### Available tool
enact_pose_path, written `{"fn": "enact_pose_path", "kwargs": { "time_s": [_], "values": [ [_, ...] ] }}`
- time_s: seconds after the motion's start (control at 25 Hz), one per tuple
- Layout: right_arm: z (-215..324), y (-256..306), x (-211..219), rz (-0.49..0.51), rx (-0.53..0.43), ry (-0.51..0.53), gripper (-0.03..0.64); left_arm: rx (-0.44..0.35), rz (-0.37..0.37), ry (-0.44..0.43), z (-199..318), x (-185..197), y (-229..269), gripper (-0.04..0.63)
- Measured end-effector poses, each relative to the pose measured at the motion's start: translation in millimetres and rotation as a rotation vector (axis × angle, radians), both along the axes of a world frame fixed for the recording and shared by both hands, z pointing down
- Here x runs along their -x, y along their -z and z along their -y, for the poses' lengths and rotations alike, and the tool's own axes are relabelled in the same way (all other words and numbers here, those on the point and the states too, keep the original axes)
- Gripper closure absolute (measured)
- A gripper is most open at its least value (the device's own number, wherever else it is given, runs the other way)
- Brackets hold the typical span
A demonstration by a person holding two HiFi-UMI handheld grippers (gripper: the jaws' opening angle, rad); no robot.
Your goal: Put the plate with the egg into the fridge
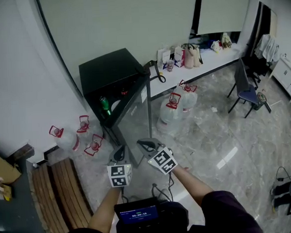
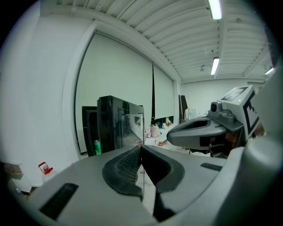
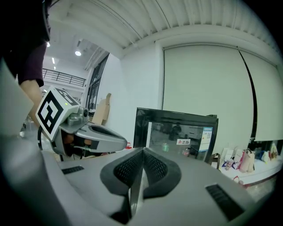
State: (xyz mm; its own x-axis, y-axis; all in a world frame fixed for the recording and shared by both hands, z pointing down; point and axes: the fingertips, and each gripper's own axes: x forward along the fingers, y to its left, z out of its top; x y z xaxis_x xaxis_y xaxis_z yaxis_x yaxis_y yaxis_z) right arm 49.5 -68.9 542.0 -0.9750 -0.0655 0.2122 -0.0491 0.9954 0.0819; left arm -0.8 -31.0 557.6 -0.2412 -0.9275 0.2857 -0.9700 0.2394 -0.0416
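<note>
The black fridge (image 1: 107, 70) stands against the white wall with its glass door (image 1: 137, 110) swung open. On a shelf inside are a green can (image 1: 104, 105) and a pale rounded thing (image 1: 117, 105) that may be the plate; no egg can be made out. Both grippers hover side by side in front of the door. My left gripper (image 1: 119, 152) is shut and holds nothing, its jaws meeting (image 2: 141, 149). My right gripper (image 1: 146, 145) is likewise shut and bare (image 3: 143, 152). The fridge (image 2: 116, 123) with the can (image 2: 97, 146) shows in the left gripper view, and the fridge's glass door (image 3: 179, 134) in the right gripper view.
Water jugs with red caps (image 1: 64, 136) stand left of the fridge and more (image 1: 173, 106) to its right. A wooden bench (image 1: 56, 193) lies at lower left. A white counter (image 1: 213, 60) with bags runs along the back; a dark chair (image 1: 245, 90) stands on the marble floor.
</note>
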Motion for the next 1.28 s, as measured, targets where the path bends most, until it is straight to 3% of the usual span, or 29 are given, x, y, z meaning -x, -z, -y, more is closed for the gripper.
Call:
{"fn": "enact_pose_path", "kwargs": {
  "time_s": [0.36, 0.8, 1.28],
  "values": [
    [-1, -8, 20, -0.015, 0.022, -0.018, 0.609, 0.007, -0.018, 0.011, -5, 26, -3, 0.584],
    [-4, -19, 21, -0.033, 0.033, -0.021, 0.609, 0.014, -0.025, 0.016, -8, 32, -11, 0.584],
    [-14, -1, 46, 0.016, 0.033, -0.012, 0.609, 0.005, -0.039, 0.034, -15, 52, -11, 0.584]
  ]
}}
